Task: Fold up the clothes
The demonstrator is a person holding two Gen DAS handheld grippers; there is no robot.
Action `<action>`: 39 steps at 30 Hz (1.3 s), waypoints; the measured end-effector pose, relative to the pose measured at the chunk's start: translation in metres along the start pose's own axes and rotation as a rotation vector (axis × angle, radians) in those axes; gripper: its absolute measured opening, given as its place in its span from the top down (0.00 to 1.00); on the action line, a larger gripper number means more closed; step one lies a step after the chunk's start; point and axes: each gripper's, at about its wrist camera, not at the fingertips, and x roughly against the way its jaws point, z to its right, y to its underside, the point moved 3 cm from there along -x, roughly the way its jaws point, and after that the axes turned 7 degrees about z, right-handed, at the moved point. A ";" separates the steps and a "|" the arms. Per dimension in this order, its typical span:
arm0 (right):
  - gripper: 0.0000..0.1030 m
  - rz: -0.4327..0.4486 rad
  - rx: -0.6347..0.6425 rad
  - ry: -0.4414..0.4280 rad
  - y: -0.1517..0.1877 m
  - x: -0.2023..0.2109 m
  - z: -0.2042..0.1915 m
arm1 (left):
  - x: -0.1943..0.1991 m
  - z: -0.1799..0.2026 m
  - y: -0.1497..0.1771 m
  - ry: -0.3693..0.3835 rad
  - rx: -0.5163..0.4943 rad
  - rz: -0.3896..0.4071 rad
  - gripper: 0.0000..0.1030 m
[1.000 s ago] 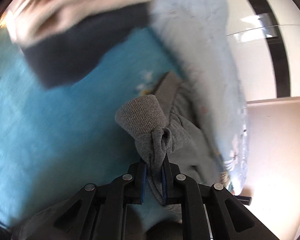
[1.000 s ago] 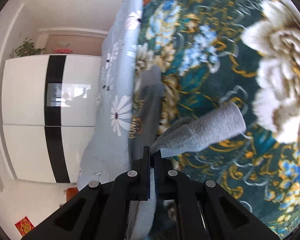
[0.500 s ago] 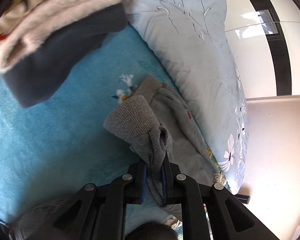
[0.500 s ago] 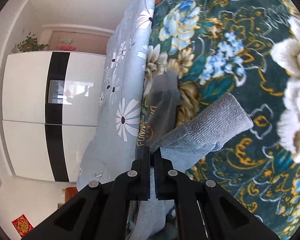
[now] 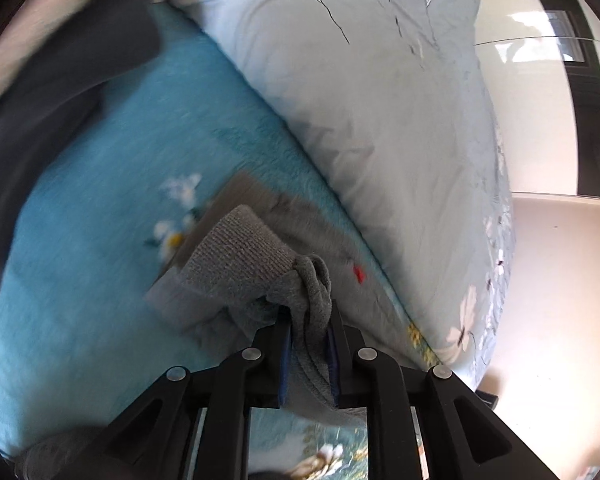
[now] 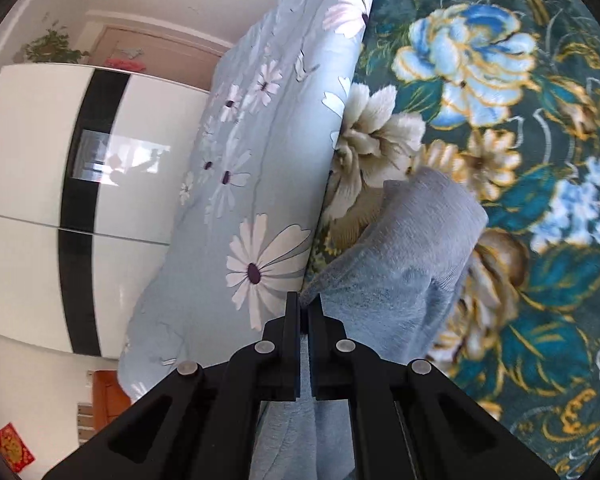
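A grey knit garment lies partly on the bed, and both grippers hold it. In the left wrist view a ribbed cuff (image 5: 236,256) sticks up to the left, and a bunched fold of the garment sits between the blue pads of my left gripper (image 5: 308,312), whose jaws are opening. More grey cloth (image 5: 300,224) lies flat beyond it, along the quilt's edge. In the right wrist view my right gripper (image 6: 305,304) is shut on a thin edge of the grey garment, and a sleeve with its cuff (image 6: 432,216) hangs out to the right over the blanket.
A pale blue flowered quilt (image 5: 380,100) (image 6: 252,160) is piled along the bed's side. A turquoise blanket (image 5: 100,240) and a dark teal flowered blanket (image 6: 520,280) cover the bed. Dark and cream folded clothes (image 5: 60,60) are stacked at the far left. A white wardrobe (image 6: 20,160) stands beyond.
Both grippers have carried the grey garment closer to the quilt. The folded stack has slid to the left view's upper left. The left jaws stand slightly wider.
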 end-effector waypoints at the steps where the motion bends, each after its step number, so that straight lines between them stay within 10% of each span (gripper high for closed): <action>1: 0.97 -0.008 -0.004 0.021 -0.003 -0.014 -0.001 | -0.008 0.003 -0.007 -0.009 0.006 -0.006 0.83; 16: 0.96 -0.091 0.024 0.225 -0.008 -0.117 0.016 | -0.093 0.020 -0.059 -0.046 0.004 -0.020 0.80; 20: 0.95 -0.114 0.048 0.234 -0.005 -0.115 0.019 | -0.085 0.027 -0.054 0.002 -0.052 -0.016 0.59; 22: 0.92 -0.118 0.051 0.212 -0.005 -0.110 0.016 | -0.072 0.032 -0.049 0.047 -0.083 -0.009 0.46; 25: 0.51 -0.114 0.056 0.163 -0.006 -0.097 0.009 | -0.045 0.037 -0.041 0.084 -0.143 0.021 0.40; 31: 0.50 -0.059 0.066 0.025 -0.003 -0.041 0.005 | -0.003 0.001 -0.011 -0.015 -0.199 0.135 0.32; 39: 0.49 0.042 -0.024 0.113 -0.005 0.029 0.088 | -0.033 -0.100 0.019 -0.014 0.092 0.082 0.32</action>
